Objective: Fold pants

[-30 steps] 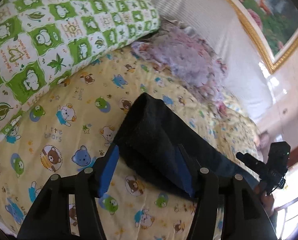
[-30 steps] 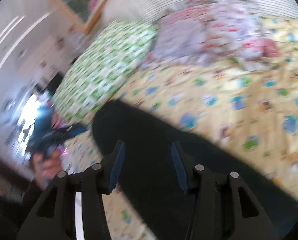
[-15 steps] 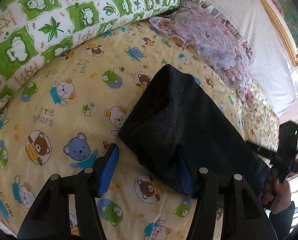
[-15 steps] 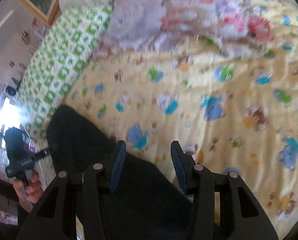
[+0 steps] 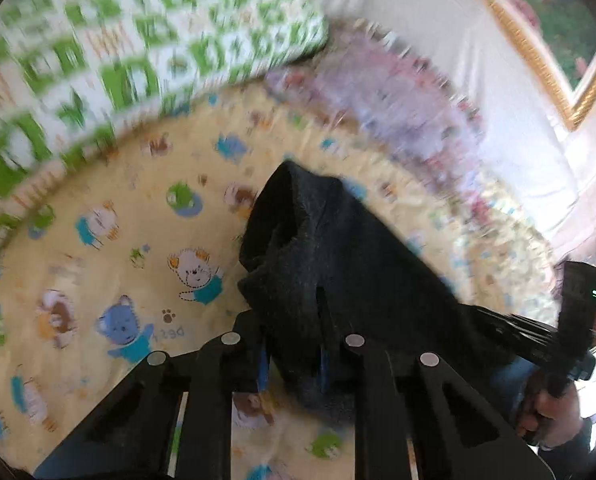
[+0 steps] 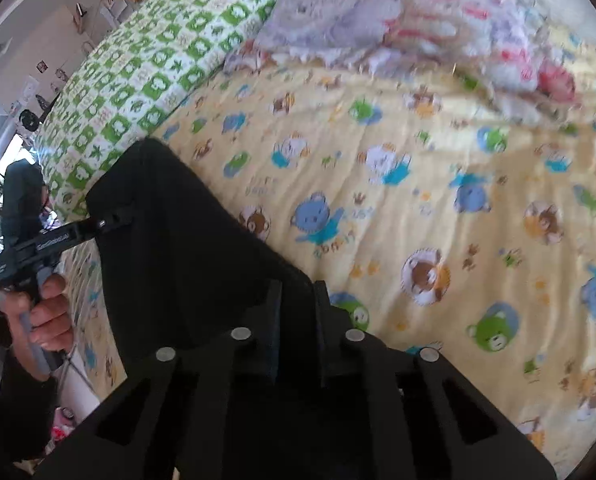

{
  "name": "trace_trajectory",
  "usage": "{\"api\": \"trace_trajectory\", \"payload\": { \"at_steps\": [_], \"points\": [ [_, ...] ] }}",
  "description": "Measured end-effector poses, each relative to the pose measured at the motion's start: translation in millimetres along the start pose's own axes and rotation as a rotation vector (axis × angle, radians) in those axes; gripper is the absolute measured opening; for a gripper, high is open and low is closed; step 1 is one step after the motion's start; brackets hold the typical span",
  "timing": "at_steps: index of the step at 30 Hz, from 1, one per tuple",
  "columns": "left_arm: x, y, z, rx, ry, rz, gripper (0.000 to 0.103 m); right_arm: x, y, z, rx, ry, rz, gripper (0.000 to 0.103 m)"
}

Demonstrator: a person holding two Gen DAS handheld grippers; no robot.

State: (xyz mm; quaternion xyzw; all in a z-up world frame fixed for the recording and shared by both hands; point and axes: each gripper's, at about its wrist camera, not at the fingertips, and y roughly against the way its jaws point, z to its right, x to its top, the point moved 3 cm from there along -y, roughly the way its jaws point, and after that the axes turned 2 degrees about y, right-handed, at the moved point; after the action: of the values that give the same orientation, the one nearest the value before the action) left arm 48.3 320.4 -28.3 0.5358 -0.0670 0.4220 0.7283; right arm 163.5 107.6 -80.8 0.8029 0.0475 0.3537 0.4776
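The black pants [image 5: 337, 256] lie on a yellow bear-print sheet [image 5: 118, 240]. My left gripper [image 5: 292, 344] is shut on one edge of the pants, and the cloth is bunched and raised above its fingers. In the right wrist view the pants [image 6: 178, 248] stretch from the left gripper [image 6: 116, 216] to my right gripper [image 6: 296, 308], which is shut on the near edge. The right gripper also shows at the right in the left wrist view [image 5: 497, 320].
A green-and-white checked pillow [image 6: 158, 68] lies at the head of the bed, with a lilac ruffled cover [image 6: 377, 16] beside it. A gold-framed picture [image 5: 537, 40] hangs on the wall. The sheet [image 6: 457, 200] extends to the right.
Both grippers have closed on the pants; they were open half a second ago. The cloth at the left gripper is lifted and bunched, and the left view is blurred with motion.
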Motion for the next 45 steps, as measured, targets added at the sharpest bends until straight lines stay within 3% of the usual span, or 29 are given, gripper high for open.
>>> {"api": "trace_trajectory", "payload": {
  "at_steps": [3,5,9,11,14,16,22,33,36,45],
  "points": [
    [0,39,11,-0.021,-0.037,0.079,0.017,14,14,-9,-0.054,0.027,0.079,0.014],
    [0,44,11,-0.013,-0.060,0.090,0.017,22,19,-13,-0.084,0.034,0.125,0.014],
    [-4,10,-9,0.046,-0.066,0.004,0.018,21,-8,-8,-0.052,-0.004,0.080,0.016],
    [-6,0,-19,0.065,-0.058,-0.032,0.023,16,-19,-5,-0.078,-0.011,0.056,0.022],
    [-5,10,-30,0.082,-0.019,-0.018,0.038,14,-5,-3,-0.084,-0.027,0.104,0.029],
    [-4,24,-34,0.133,-0.017,0.024,0.058,13,17,-2,-0.102,-0.036,0.159,0.031],
    [-1,47,-30,0.124,-0.015,0.056,0.058,-14,80,8,-0.094,-0.100,0.266,0.032],
    [-20,17,96,-0.052,-0.223,-0.020,0.060,-107,167,59,-0.156,-0.328,0.360,0.037],
    [-30,7,131,-0.100,-0.277,-0.053,0.061,-131,188,68,-0.187,-0.360,0.379,0.044],
    [-63,-13,210,-0.210,-0.415,-0.139,0.062,-189,237,86,-0.273,-0.453,0.437,0.045]
  ]
}}
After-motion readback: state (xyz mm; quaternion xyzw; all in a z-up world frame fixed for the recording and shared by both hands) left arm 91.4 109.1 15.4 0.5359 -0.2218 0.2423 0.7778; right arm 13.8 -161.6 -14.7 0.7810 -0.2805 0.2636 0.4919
